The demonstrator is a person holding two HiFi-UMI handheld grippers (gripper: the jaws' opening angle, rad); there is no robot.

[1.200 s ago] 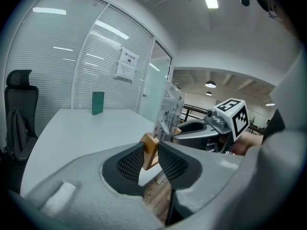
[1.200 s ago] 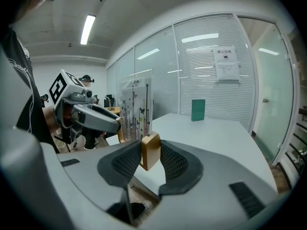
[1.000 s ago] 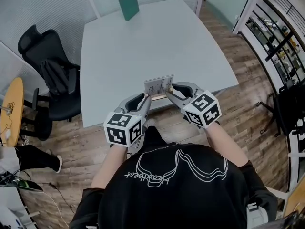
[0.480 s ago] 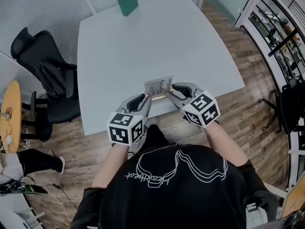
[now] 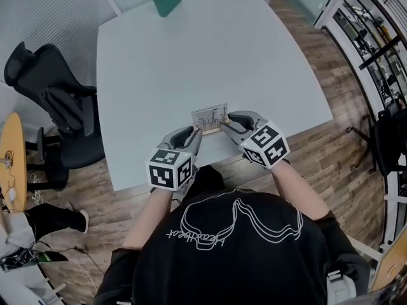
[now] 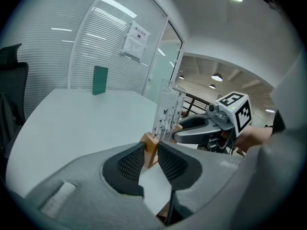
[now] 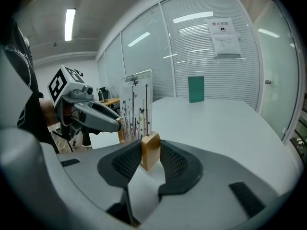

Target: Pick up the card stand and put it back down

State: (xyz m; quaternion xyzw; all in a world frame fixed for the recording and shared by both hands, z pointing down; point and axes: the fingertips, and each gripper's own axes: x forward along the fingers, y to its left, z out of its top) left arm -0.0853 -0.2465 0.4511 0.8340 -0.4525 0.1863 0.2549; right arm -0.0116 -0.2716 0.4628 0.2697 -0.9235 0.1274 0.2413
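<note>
— When you looked down from overhead, where was the card stand (image 5: 210, 117)?
— Upright by the table (image 5: 191, 56)'s near edge. Left gripper view: the left gripper (image 6: 150, 150) clamped one wooden end. Right gripper view: the right gripper (image 7: 150, 155) pinched the other.

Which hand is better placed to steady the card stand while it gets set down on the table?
Right, narrowly. The right gripper has the wooden end of the card stand seated well between its pads; the left gripper pinches its end nearer the pad tips. Both are clamped on.
</note>
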